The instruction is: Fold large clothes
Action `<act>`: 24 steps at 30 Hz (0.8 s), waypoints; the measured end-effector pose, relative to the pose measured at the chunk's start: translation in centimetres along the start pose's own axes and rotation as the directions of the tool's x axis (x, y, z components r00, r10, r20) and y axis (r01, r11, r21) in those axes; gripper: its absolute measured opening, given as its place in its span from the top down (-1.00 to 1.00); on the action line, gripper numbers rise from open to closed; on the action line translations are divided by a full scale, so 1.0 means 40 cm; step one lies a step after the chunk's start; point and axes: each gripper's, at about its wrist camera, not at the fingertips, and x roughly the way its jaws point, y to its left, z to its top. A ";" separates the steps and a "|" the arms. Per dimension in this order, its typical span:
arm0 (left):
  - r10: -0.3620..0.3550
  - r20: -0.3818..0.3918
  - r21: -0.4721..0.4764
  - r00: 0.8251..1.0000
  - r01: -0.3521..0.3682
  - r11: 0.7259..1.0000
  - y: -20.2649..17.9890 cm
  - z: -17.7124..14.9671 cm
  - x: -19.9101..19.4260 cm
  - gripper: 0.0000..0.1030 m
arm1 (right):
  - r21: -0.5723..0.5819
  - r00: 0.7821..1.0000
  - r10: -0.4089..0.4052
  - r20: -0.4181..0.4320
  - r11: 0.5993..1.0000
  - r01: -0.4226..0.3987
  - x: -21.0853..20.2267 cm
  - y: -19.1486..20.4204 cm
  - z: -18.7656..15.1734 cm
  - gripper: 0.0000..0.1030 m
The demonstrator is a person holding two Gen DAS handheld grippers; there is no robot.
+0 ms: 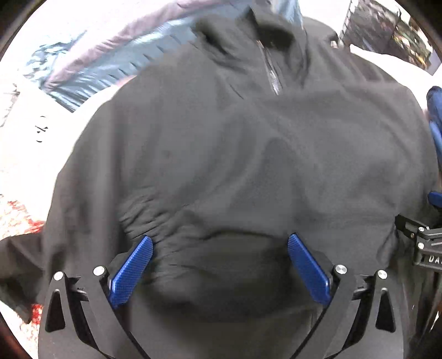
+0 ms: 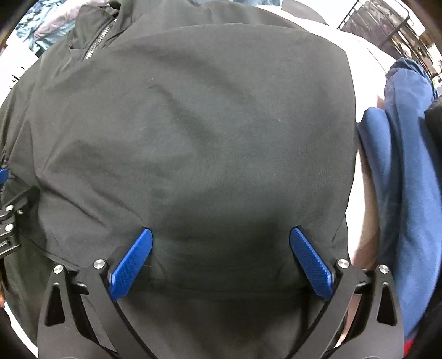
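Observation:
A large black jacket [image 1: 234, 154] with a silver zipper [image 1: 272, 74] at the collar lies flat on a white surface and fills the left wrist view. It also fills the right wrist view [image 2: 193, 138], zipper [image 2: 98, 41] at top left. My left gripper [image 1: 220, 243] is open with its blue fingers [image 1: 132, 270] spread just above the jacket's lower part. My right gripper [image 2: 221, 234] is open too, its blue fingers [image 2: 310, 262] spread over the jacket's right half. Neither holds cloth.
A blue garment [image 2: 400, 179] lies to the right of the jacket. A pale blue and lilac garment [image 1: 96, 71] lies at the far left. A dark wire rack [image 2: 386, 24] stands at the far right. The right gripper's body [image 1: 422, 243] shows at the left view's right edge.

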 end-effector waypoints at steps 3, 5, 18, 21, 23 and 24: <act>0.057 0.098 -0.054 0.994 -0.051 0.997 0.068 -0.046 -0.084 -0.88 | 0.017 0.997 0.046 0.061 0.999 -0.047 -0.063 0.020 0.001 -0.90; 0.155 0.130 -0.112 0.979 -0.141 0.984 0.131 -0.105 -0.137 -0.88 | -0.002 0.995 0.068 0.075 0.998 -0.068 -0.093 0.045 -0.025 -0.90; 0.604 -0.043 -0.329 0.796 -0.582 0.744 0.635 -0.387 -0.209 -0.78 | -0.116 0.990 0.126 0.055 0.986 -0.119 -0.182 0.152 -0.171 -0.90; 0.553 -0.055 -0.321 0.831 -0.540 0.779 0.690 -0.364 -0.189 -0.73 | -0.134 0.988 0.137 0.078 0.983 -0.125 -0.210 0.146 -0.211 -0.90; 0.506 -0.065 -0.327 0.860 -0.497 0.803 0.721 -0.353 -0.179 -0.48 | -0.147 0.987 0.134 0.089 0.982 -0.120 -0.227 0.153 -0.221 -0.90; 0.471 -0.078 -0.336 0.879 -0.468 0.817 0.737 -0.345 -0.172 -0.39 | -0.151 0.987 0.132 0.092 0.982 -0.117 -0.229 0.165 -0.228 -0.88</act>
